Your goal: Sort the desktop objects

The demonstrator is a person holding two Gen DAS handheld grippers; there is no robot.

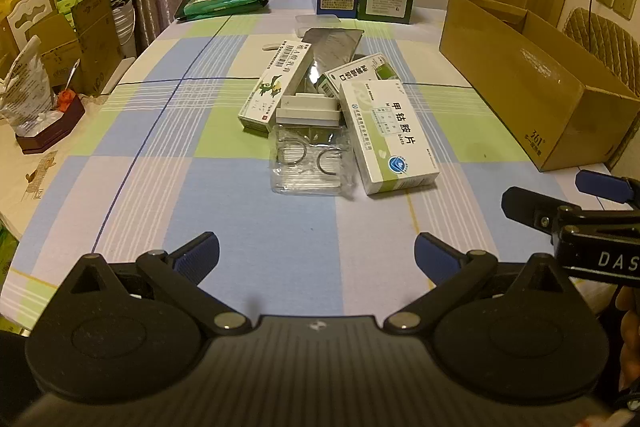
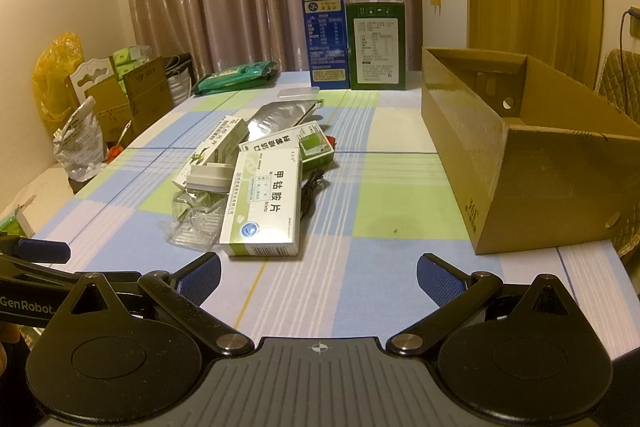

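Though flat, medicine box lengthwise toward claws.

Black left gripper and right gripper, blue-padded jaws.

Ahead of the left claw, fingers spread wide, bare desk runs up to the pile, whose clear packet and white box lie nearest. The right claw, also spread, has the white box ahead to its left and open cloth straight ahead. The carton walls off its right side, with a lane of desk between carton and pile. Two tall boxes stand far beyond the pile.
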